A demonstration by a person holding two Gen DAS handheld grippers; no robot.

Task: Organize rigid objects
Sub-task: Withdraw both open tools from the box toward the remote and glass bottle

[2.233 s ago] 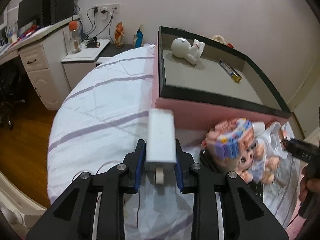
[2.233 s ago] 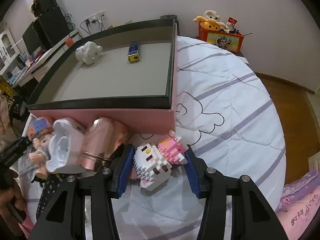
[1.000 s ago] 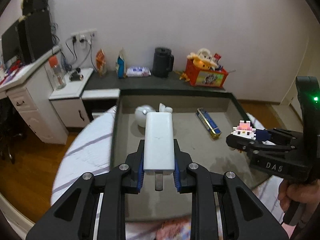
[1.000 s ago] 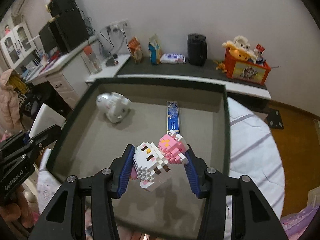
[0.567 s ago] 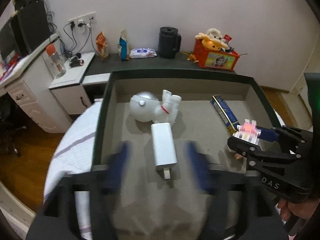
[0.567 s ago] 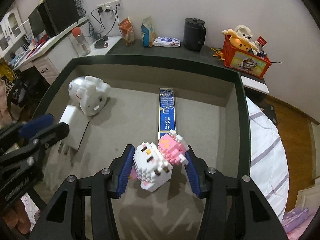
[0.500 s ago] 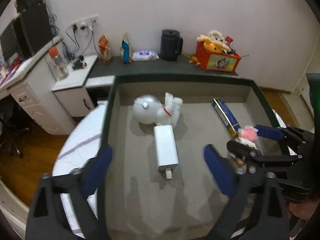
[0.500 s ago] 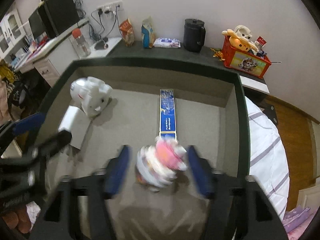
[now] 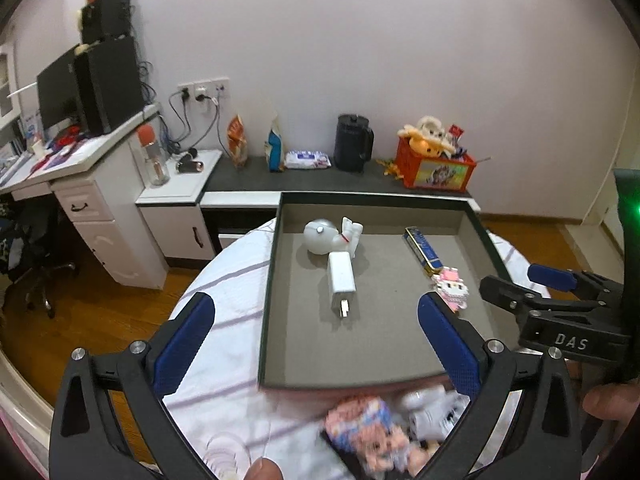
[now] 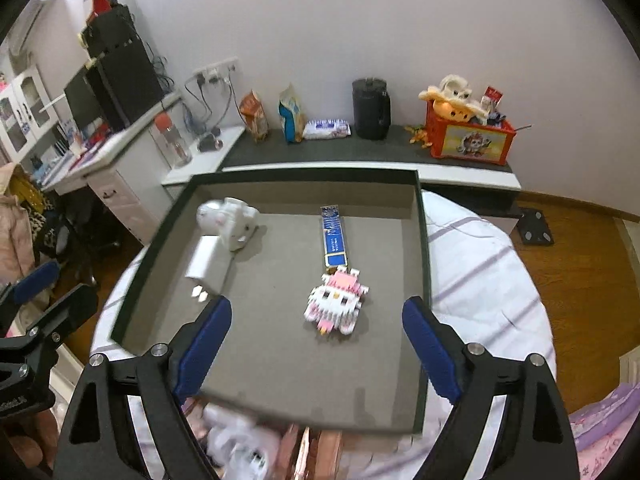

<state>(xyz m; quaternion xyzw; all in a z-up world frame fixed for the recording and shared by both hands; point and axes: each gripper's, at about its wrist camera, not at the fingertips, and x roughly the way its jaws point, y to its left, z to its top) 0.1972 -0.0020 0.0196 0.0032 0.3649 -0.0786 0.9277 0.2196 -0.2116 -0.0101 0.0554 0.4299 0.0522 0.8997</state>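
A dark-rimmed tray (image 9: 265, 308) (image 10: 424, 256) rests on the white striped bed. Inside lie a white charger (image 9: 341, 279) (image 10: 209, 260), a white astronaut figure (image 9: 330, 235) (image 10: 228, 222), a blue flat box (image 9: 422, 249) (image 10: 333, 240) and a pink-and-white brick cat (image 9: 452, 290) (image 10: 336, 302). My left gripper (image 9: 316, 334) hangs above the tray's near edge, jaws still opening, nothing between them. My right gripper (image 10: 316, 338) hovers over the cat, jaws opening, clear of it; it also shows at the right (image 9: 516, 280).
In front of the tray lie a doll with a colourful head (image 9: 362, 430), a white toy (image 9: 434, 410) (image 10: 240, 444) and a pink metal can (image 10: 320, 450). Behind the bed stand a low shelf with a black jug (image 9: 354, 148) and a red toy box (image 9: 436, 170), and a desk at left.
Both grippers let go: the charger now lies by the astronaut, the brick cat below the blue box. Both pairs of jaws opened wide and both grippers drew back and up.
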